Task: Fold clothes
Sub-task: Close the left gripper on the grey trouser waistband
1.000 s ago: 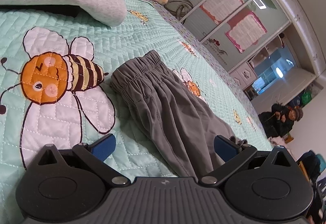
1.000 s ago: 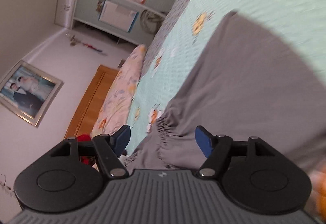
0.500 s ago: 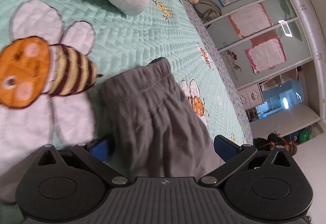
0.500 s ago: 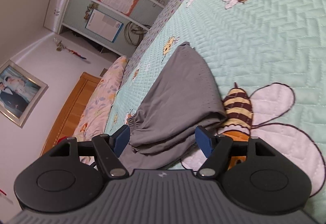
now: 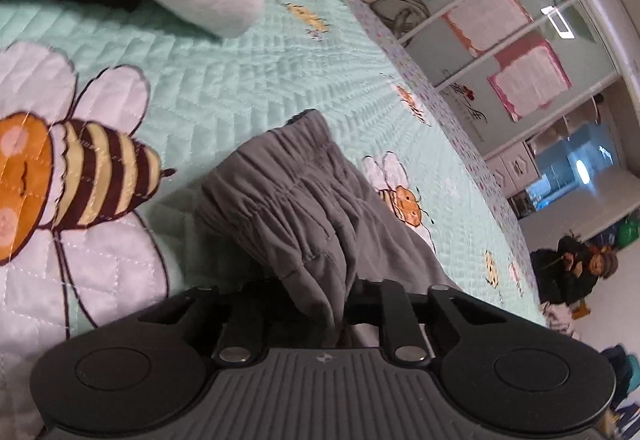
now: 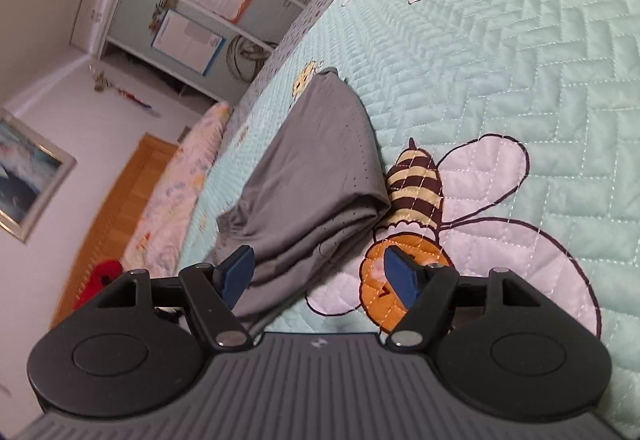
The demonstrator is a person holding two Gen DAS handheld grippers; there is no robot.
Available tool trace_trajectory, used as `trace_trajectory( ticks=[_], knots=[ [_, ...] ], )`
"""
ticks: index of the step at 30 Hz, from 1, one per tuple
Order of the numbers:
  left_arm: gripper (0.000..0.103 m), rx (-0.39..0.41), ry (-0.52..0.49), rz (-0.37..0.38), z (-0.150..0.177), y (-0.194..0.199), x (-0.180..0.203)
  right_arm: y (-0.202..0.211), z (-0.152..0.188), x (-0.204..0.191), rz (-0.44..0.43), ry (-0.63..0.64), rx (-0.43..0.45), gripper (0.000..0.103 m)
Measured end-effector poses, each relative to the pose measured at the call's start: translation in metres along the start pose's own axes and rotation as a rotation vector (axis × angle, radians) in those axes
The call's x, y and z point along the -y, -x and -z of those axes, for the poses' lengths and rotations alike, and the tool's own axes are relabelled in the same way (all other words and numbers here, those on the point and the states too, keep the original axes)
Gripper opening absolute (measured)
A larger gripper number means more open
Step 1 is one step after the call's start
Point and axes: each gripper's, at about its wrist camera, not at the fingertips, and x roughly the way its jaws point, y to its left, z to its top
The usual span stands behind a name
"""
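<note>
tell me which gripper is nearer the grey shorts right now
Left. The left gripper is shut on the grey shorts near the waistband. The right gripper is open just short of their folded edge.

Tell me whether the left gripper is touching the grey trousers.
Touching. In the left wrist view, the left gripper is shut on a fold of the grey trousers.

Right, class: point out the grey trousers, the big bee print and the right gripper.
grey trousers (image 5: 296,200), left wrist view, gathered waistband.
big bee print (image 6: 416,192), right wrist view, striped body.
right gripper (image 6: 320,274), right wrist view, between its fingers.
</note>
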Motion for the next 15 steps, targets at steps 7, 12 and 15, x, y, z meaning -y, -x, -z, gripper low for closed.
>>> trace_trajectory(
  ticks=[7,12,15],
  knots=[
    [0.012,0.024,-0.013,0.019,0.002,0.006,0.005,-0.006,0.003,-0.002,0.012,0.044,0.000,0.073],
    [0.012,0.042,-0.045,0.002,0.004,0.010,0.017,-0.007,0.002,0.000,0.003,0.040,0.004,0.073],
    [0.012,0.058,-0.089,-0.017,0.006,0.012,0.029,-0.006,0.002,0.001,-0.004,0.035,0.006,0.073]
  ],
)
